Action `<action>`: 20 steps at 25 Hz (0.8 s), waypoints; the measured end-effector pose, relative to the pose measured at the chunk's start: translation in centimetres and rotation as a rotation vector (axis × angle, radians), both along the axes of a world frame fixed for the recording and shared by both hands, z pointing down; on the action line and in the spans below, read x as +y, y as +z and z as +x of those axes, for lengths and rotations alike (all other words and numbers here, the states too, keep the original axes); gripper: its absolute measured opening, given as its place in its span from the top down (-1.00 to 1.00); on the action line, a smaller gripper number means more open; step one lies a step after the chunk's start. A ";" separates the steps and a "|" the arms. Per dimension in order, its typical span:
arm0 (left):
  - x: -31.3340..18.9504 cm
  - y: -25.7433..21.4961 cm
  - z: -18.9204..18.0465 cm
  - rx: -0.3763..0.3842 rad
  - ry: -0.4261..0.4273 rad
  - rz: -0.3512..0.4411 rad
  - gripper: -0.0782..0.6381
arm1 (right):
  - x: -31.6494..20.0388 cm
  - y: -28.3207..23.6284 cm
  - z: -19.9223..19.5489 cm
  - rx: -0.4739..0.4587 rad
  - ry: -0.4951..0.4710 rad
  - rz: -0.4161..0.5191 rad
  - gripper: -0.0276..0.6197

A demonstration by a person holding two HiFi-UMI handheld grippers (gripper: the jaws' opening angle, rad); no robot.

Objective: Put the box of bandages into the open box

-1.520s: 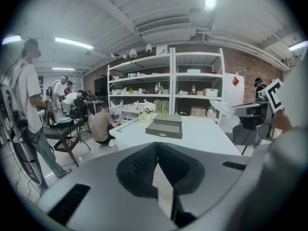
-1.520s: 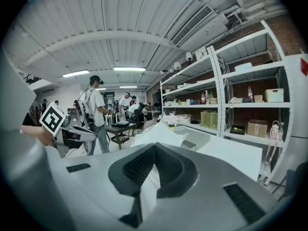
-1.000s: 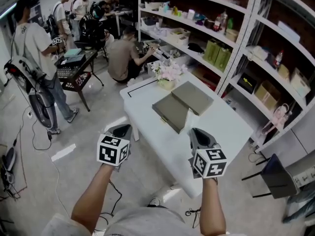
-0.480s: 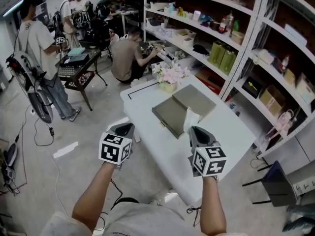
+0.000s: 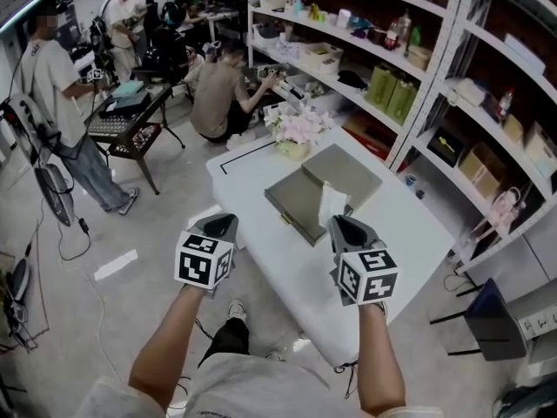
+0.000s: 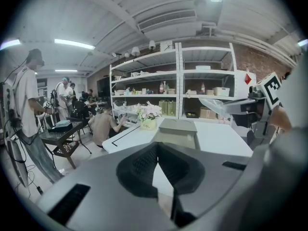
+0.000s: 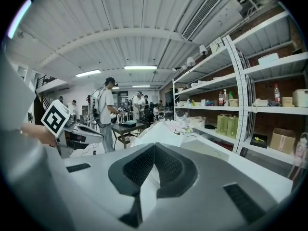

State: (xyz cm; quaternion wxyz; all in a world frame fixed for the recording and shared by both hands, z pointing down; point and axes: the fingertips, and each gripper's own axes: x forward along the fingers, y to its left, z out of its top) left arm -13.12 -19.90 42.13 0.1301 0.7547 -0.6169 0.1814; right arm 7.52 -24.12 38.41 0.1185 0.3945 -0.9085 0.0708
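White surface [image 5: 396, 233] carries the open box [image 5: 296, 200]. Your right claw [image 5: 338, 222] is clamped on the box of bandages [image 5: 331, 204], just short of the open box. Your left claw [image 5: 224, 224] is closed and empty. Centre over its tray, lower, then release.

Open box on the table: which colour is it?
Olive grey; the open box shows best in head view.

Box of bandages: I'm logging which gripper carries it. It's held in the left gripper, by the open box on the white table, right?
No. The right gripper holds the box of bandages; the left gripper is empty. The head view shows it, and the right gripper view shows that gripper shut on it. It is by the open box on the white table.
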 end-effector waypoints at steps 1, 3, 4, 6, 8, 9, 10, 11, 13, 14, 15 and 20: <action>-0.4 0.1 -0.1 0.003 0.003 0.001 0.77 | -0.3 0.0 -0.2 0.008 0.000 0.002 0.90; -1.4 0.4 -0.3 0.014 0.011 0.004 0.77 | -1.0 0.1 -0.5 0.024 0.002 0.005 0.90; -1.9 0.6 -0.4 0.020 0.016 0.005 0.77 | -1.4 0.2 -0.6 0.032 0.004 0.005 0.90; -3.1 1.0 -0.7 0.027 0.031 0.004 0.77 | -2.3 0.5 -1.0 0.043 0.015 0.002 0.90; -4.4 1.3 -1.1 0.032 0.047 0.001 0.77 | -3.2 0.8 -1.6 0.055 0.026 -0.004 0.90; -5.1 1.4 -1.2 0.035 0.056 -0.002 0.77 | -3.6 0.9 -1.8 0.062 0.029 -0.008 0.90; -5.8 1.5 -1.3 0.037 0.064 -0.005 0.77 | -4.0 1.1 -2.0 0.070 0.031 -0.012 0.90; -6.5 1.6 -1.4 0.039 0.072 -0.008 0.77 | -4.5 1.2 -2.2 0.077 0.034 -0.015 0.90; -7.9 1.8 -1.4 0.043 0.088 -0.014 0.77 | -5.5 1.5 -2.4 0.085 0.044 -0.025 0.90; -8.6 2.0 -1.4 0.044 0.098 -0.017 0.77 | -6.0 1.7 -2.4 0.088 0.052 -0.031 0.90; -9.2 2.1 -1.3 0.046 0.109 -0.021 0.77 | -6.4 2.0 -2.4 0.091 0.059 -0.038 0.90; -12.3 3.0 -1.4 0.050 0.153 -0.039 0.77 | -8.5 3.4 -2.8 0.114 0.088 -0.068 0.90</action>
